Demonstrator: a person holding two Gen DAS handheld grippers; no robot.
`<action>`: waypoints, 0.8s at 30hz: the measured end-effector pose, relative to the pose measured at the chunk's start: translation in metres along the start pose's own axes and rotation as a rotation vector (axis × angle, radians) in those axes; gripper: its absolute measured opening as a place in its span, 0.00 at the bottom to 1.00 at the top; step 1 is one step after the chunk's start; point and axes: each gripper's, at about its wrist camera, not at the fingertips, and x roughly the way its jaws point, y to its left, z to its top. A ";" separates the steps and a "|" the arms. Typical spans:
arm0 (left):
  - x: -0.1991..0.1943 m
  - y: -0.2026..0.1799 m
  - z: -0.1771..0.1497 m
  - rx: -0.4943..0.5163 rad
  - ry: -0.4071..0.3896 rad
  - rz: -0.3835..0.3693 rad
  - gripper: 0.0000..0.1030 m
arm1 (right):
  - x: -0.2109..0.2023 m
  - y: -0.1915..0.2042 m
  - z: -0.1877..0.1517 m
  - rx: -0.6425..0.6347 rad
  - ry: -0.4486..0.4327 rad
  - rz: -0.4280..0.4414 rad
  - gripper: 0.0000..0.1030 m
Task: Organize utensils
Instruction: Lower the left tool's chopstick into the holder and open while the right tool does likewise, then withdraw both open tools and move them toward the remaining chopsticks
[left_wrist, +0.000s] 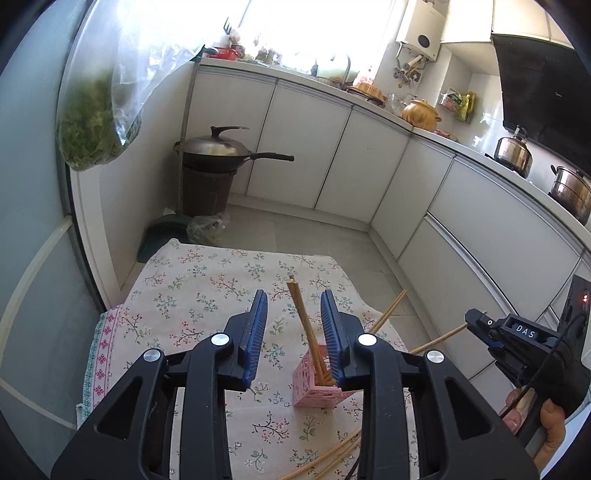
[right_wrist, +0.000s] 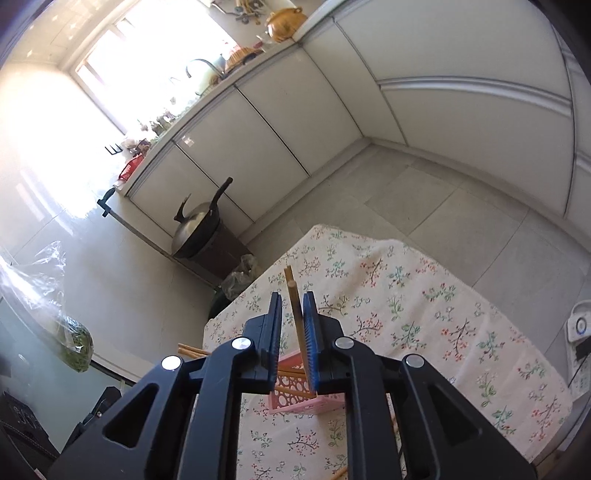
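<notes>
A pink perforated holder (left_wrist: 314, 391) stands on the flowered tablecloth (left_wrist: 192, 295), and several wooden chopsticks (left_wrist: 301, 314) rise from it at a slant. My left gripper (left_wrist: 293, 295) is open above it; the chopsticks show in the gap, and the holder sits partly behind the right-hand finger. Held by a hand, my right gripper (left_wrist: 476, 321) hovers off the table's right side, and a chopstick (left_wrist: 439, 339) runs from its tip towards the holder. In the right wrist view, my right gripper (right_wrist: 291, 295) is narrowly open. A chopstick (right_wrist: 297, 321) leans on one pad above the holder (right_wrist: 295, 402).
Loose chopsticks (left_wrist: 332, 458) lie on the cloth near me. Beyond the table's far edge, a lidded wok (left_wrist: 218, 147) sits on a brown bin on the tiled floor. A bag of greens (left_wrist: 92, 125) hangs at left. White cabinets (left_wrist: 369, 158) run along the back and right.
</notes>
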 end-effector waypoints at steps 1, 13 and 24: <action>0.000 -0.002 -0.001 0.005 0.000 -0.002 0.30 | -0.003 0.001 0.000 -0.005 -0.002 0.003 0.13; -0.012 -0.034 -0.014 0.111 -0.067 0.064 0.66 | -0.045 0.018 -0.018 -0.181 -0.115 -0.074 0.42; -0.028 -0.058 -0.028 0.196 -0.140 0.124 0.87 | -0.079 0.031 -0.046 -0.390 -0.212 -0.194 0.58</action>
